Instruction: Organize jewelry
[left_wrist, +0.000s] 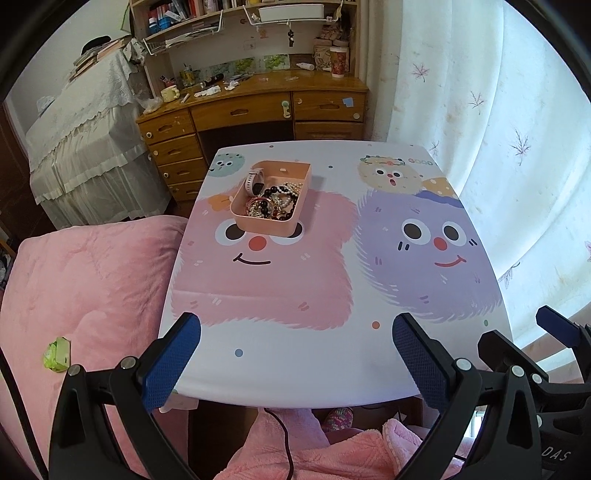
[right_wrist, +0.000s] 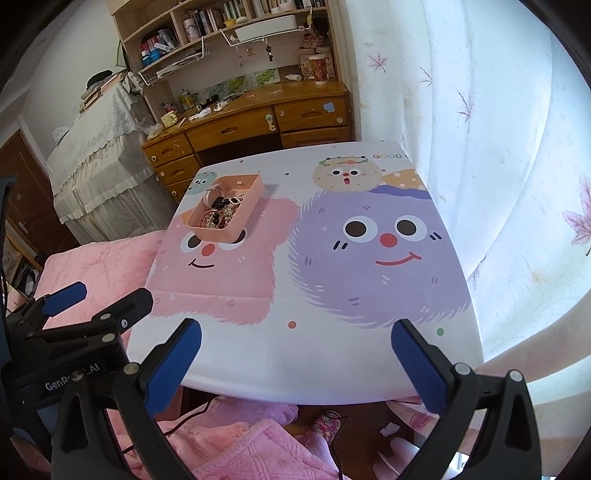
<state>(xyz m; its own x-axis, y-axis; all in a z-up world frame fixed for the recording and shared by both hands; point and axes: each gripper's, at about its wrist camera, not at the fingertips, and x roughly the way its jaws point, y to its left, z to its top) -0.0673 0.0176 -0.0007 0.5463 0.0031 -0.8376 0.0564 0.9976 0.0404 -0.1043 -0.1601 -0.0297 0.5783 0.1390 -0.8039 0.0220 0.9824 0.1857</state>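
A peach-pink open box (left_wrist: 291, 173) (right_wrist: 251, 186) stands on the far left part of the cartoon-printed table (left_wrist: 332, 350) (right_wrist: 332, 354). Inside lie a white watch (left_wrist: 254, 180) (right_wrist: 211, 195), bead bracelets (left_wrist: 284, 192) (right_wrist: 221, 218) and other tangled jewelry. My left gripper (left_wrist: 295, 339) hovers over the table's near edge, open, nothing between its blue pads. My right gripper (right_wrist: 295, 343) is also open and empty above the near edge, well short of the box. Each gripper shows at the edge of the other's view: the right gripper (left_wrist: 532, 339) at the left view's right edge, the left gripper (right_wrist: 99, 299) at the right view's left edge.
A pink quilted bed (left_wrist: 85, 288) lies left of the table, with a green wrapper (left_wrist: 57, 354) on it. A wooden desk with drawers (left_wrist: 255, 110) stands behind. White curtains (left_wrist: 498, 129) hang on the right. Pink fleece clothing (left_wrist: 295, 450) and a cable (left_wrist: 284, 439) are below the near edge.
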